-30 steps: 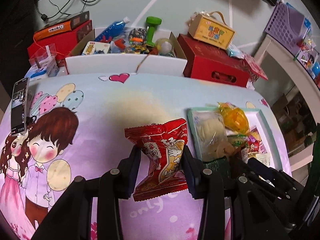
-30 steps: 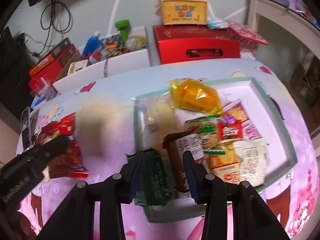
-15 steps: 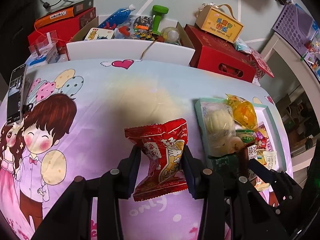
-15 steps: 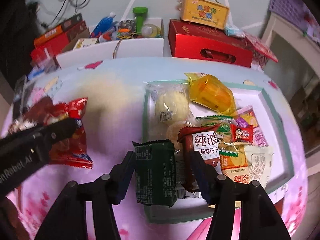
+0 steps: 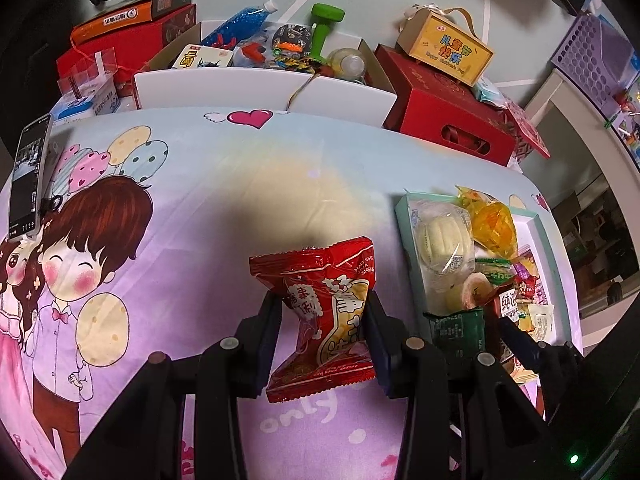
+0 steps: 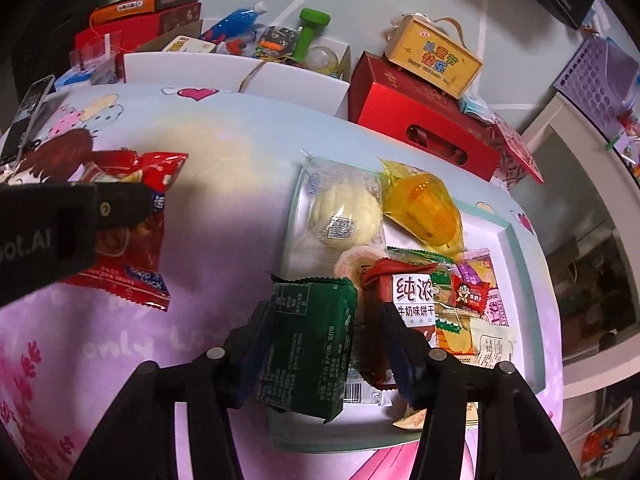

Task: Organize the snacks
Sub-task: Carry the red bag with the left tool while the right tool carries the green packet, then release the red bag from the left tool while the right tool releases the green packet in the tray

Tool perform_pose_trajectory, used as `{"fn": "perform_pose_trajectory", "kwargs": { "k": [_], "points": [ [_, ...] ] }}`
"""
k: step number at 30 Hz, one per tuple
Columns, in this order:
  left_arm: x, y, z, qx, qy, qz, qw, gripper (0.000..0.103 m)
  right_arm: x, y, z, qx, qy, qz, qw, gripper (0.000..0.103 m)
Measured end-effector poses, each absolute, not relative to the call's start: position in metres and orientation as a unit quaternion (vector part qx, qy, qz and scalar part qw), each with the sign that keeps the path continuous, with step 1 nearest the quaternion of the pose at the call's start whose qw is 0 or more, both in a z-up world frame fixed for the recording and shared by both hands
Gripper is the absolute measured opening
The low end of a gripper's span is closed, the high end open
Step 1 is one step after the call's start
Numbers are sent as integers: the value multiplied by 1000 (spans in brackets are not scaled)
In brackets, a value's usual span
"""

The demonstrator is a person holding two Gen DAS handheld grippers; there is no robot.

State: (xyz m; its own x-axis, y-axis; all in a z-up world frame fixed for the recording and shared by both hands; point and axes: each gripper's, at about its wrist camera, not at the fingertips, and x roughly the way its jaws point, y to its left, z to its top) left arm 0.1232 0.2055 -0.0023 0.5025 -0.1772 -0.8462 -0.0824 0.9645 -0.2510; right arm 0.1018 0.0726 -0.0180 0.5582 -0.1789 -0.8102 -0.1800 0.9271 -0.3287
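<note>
My left gripper (image 5: 322,320) is clamped on a red crinkled foil snack packet (image 5: 326,312), both fingers pressed into its waist so the wrapper bunches between them; the packet hangs upright, lifted off the cartoon-printed purple and pale blue tablecloth (image 5: 224,184). My right gripper (image 6: 320,332) has its jaws only narrowly apart, pinching a dark green foil snack packet (image 6: 310,340) whose back label faces the camera. It is held raised over the near left corner of the shallow white tray with a teal rim (image 6: 516,248).

Just beside the green packet, inside the tray, lies a red biscuit pack with a white label (image 6: 408,288), and behind that a clear-wrapped pale round bun (image 6: 344,212) and a yellow translucent-wrapped cake (image 6: 424,208). To the right of the biscuit pack a heap of small bright sachets (image 6: 468,292) fills the tray's middle. From the right wrist view the red packet shows to the left, well apart from the tray, with my left gripper's black body across it.

Further out, past the far table edge, stand a white open carton of odds and ends (image 5: 260,84), a green dumbbell (image 5: 326,20) sticking up from it, a large red gift box (image 5: 444,108) and a yellow carry box with a handle (image 5: 448,48) on top. A phone (image 5: 28,176) lies at the table's left edge.
</note>
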Motion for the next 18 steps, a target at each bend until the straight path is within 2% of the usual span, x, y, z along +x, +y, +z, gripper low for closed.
{"fn": "perform_pose_trajectory", "kwargs": {
  "k": [12,18],
  "points": [
    [123,199,2,-143,491,-51,858,42,107,45,-12,-147,480,-10,865,56],
    [125,181,5,-152,485,-91,856,43,106,26,1,-87,481,1,872,56]
  ]
}}
